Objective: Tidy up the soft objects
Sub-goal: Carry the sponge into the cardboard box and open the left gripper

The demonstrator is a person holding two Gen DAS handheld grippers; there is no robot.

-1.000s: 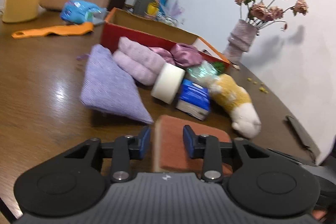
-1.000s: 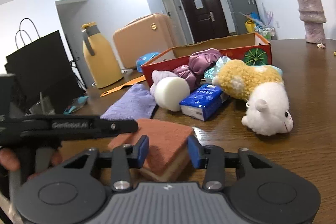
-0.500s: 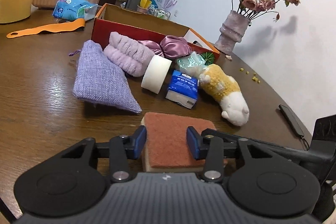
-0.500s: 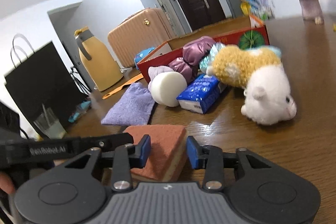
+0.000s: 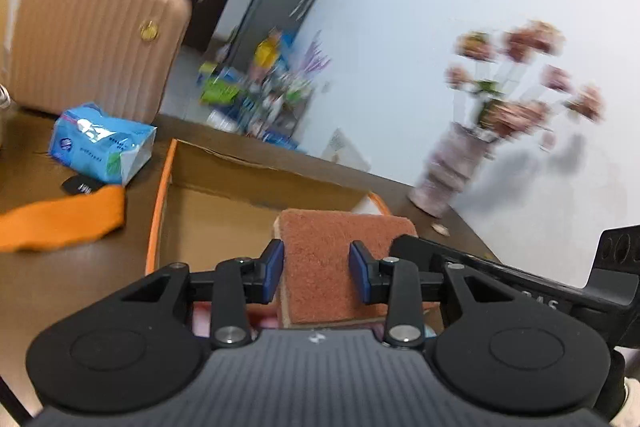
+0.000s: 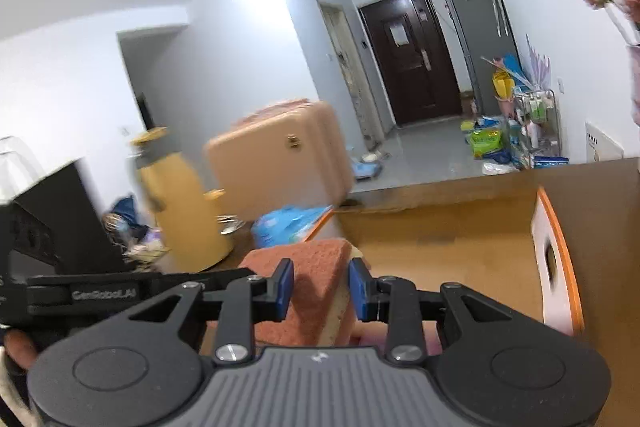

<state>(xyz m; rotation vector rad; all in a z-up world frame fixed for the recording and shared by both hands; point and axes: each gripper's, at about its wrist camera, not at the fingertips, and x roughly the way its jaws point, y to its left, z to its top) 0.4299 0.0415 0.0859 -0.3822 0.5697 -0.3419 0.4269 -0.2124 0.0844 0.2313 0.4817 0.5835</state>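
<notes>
Sponge [image 5: 340, 267] held aloft between both grippers, above the open cardboard box [image 5: 224, 207] near the tabletop's far edge. Left gripper [image 5: 316, 269] and right gripper [image 6: 320, 289] each have their jaws clamped on the sponge's sides, both levelled over the box. Judged progress: the box floor shows bare; the sponge awaits release, other soft items out of view.

- Left wrist view looks along its fingers, close over the cardboard box [image 5: 224, 211]; facing the vase wall
- Right wrist view faces the door; both share the box [image 6: 440, 239] and sponge [image 5: 340, 259]
</notes>
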